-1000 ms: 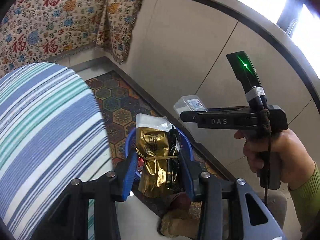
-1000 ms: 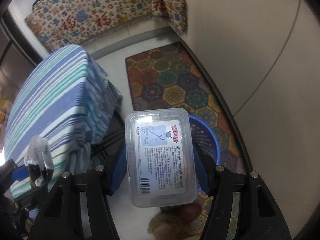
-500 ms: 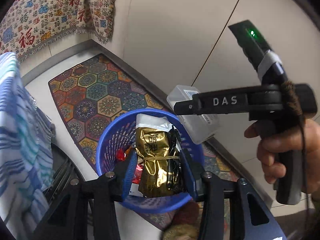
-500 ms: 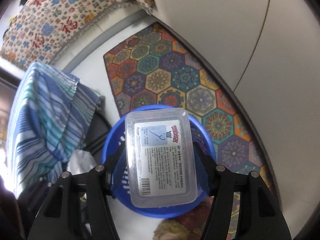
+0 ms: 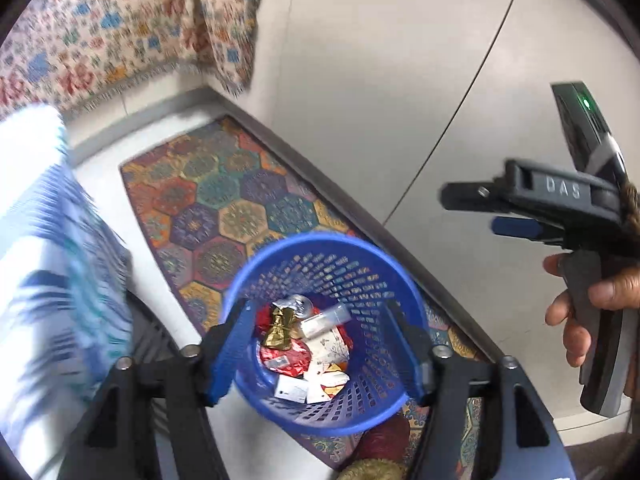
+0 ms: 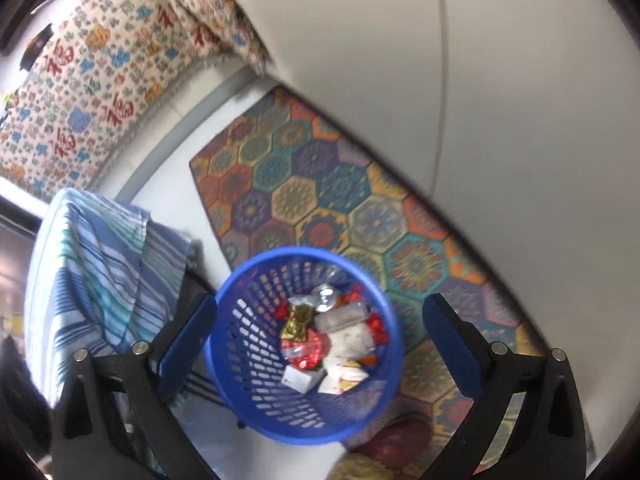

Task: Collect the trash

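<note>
From the left wrist camera, the left gripper [image 5: 320, 344] hangs over a blue perforated basket [image 5: 362, 410] that stands on the floor at the near edge of a hexagon-patterned rug [image 5: 224, 208]. Its jaws are opening, with nothing clamped between them; only the basket's inside shows through the gap. At the bottom of the basket lies the trash: a gold foil packet [image 5: 281, 328], red wrappers [image 5: 285, 356], a can end [image 5: 301, 303], a clear plastic box [image 5: 325, 319] lying on the heap, and some white paper scraps [image 5: 326, 376]. To the right of that view a hand [image 5: 588, 312] grips the handle of the right gripper [image 5: 512, 214], seen from the side, with a green light lit on the device above it and a blue pad showing under its black frame. A blue-and-white striped cloth [image 5: 48, 264] fills the left side, blurred, and a patterned throw [image 5: 120, 28] hangs at the top against a pale wall. From the right wrist camera, the right gripper [image 6: 320, 320] looks down into the same basket [image 6: 256, 392]; its jaws are opening, standing wide on either side of the rim, and hold nothing. The gold packet [image 6: 298, 322], the can end [image 6: 325, 297], the red wrappers [image 6: 306, 350] and the clear box [image 6: 340, 320] lie inside. The striped cloth [image 6: 96, 280] drapes at the left, and the rug [image 6: 320, 188] runs along the wall behind.
</note>
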Demonstrator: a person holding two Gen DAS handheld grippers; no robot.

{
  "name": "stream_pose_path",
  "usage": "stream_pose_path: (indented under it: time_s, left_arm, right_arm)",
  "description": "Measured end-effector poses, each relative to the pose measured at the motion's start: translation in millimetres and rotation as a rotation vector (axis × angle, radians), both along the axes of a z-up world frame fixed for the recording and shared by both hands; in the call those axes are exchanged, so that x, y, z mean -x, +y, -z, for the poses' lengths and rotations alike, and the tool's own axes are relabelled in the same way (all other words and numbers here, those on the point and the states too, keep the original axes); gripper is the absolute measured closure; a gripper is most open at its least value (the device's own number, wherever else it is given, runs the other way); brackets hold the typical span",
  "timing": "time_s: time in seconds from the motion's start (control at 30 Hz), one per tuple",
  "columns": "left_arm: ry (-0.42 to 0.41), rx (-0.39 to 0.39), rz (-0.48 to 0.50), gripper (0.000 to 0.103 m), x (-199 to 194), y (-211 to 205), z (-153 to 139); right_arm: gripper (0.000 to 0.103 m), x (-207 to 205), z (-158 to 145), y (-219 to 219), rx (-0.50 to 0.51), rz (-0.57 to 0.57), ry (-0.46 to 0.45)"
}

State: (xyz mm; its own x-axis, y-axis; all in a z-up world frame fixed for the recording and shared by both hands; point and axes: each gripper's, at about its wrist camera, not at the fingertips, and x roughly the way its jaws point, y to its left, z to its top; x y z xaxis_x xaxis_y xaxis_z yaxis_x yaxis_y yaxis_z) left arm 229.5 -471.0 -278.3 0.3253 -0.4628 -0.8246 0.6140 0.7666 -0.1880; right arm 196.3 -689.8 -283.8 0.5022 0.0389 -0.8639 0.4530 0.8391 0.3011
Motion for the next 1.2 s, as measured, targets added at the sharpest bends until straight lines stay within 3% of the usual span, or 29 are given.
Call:
stream_pose_path:
  time_s: [0.13,0.23,0.33,0.6,0.77,0.97,1.2]
  left_arm:
    - [-0.061,0.031,-0.012,0.017,28.1,26.2,-50.8]
    - [-0.096,0.009,-0.008,0.0,51.1,42.8,-76.4]
    - [-0.169,0.0,-0.031,0.0,78.0,57.1,-99.1]
    - [-0.269,-0.068,-0.089,0.0,119.0,74.2,-140.5]
    - [-0.263,-0.074,-0.11,0.0,129.0,82.5,-151.8]
    - [-0.2,-0.088,-0.099,0.0,128.8,89.7,-154.9]
    - [-0.21,-0.097,-0.091,0.0,136.2,90.7,-153.5]
  right_arm:
    - [0.0,39.7,-48.2,24.5,0.096,-0.014,-0.075]
    - [0.0,80.3,-70.5,59.7,0.222,-0.038,-0.073]
    - [0.0,120.7,-84.2,95.5,0.318,-0.043,-0.087]
    - [0.0,180.5,-109.3,135.3,0.349,-0.036,-0.118]
    - [0.0,198.0,-124.2,150.8,0.383,-0.034,-0.119]
    - [0.0,210.1,-129.5,161.9,0.369,-0.021,-0.108]
    - [0.0,214.3,-126.2,163.4,0.339,-0.01,-0.095]
